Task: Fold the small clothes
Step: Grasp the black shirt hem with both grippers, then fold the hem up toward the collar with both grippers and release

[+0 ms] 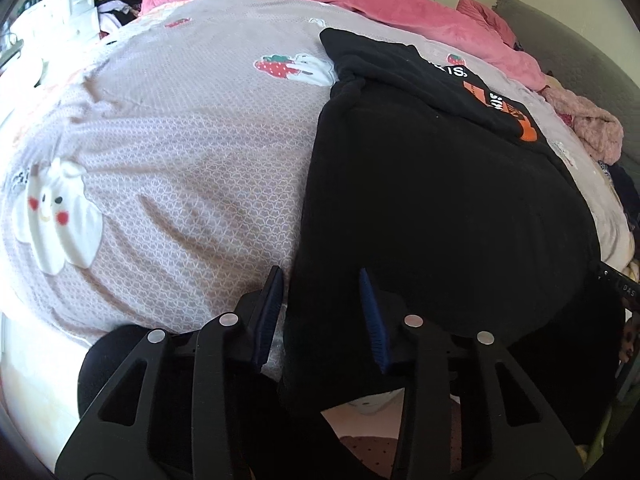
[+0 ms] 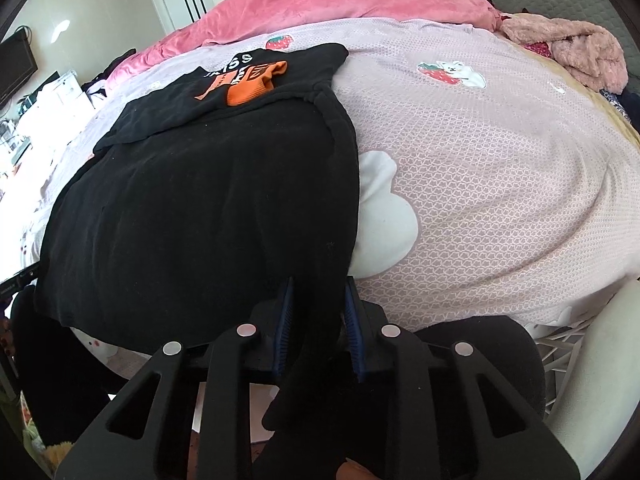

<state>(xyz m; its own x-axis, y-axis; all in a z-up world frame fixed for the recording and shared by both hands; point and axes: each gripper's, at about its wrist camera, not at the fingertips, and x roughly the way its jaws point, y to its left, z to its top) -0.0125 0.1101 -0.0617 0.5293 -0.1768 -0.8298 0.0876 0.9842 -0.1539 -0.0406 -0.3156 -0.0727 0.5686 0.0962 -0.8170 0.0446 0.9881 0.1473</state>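
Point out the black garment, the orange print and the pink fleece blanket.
black garment (image 2: 200, 208): right wrist view, middle of its flat body.
orange print (image 2: 250, 90): right wrist view, its lower orange patch.
pink fleece blanket (image 2: 304, 6): right wrist view, middle of the bunched roll.

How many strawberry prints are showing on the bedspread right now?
3. One beside the black garment's far edge, one with a white animal mid-spread, one small near the pink quilt. The garment may hide others.

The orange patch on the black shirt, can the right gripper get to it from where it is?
Probably not right now. The right gripper is clamped on the near hem of the black shirt, and the orange patch lies at the shirt's far end. Nothing blocks the way, but it would have to let go first.
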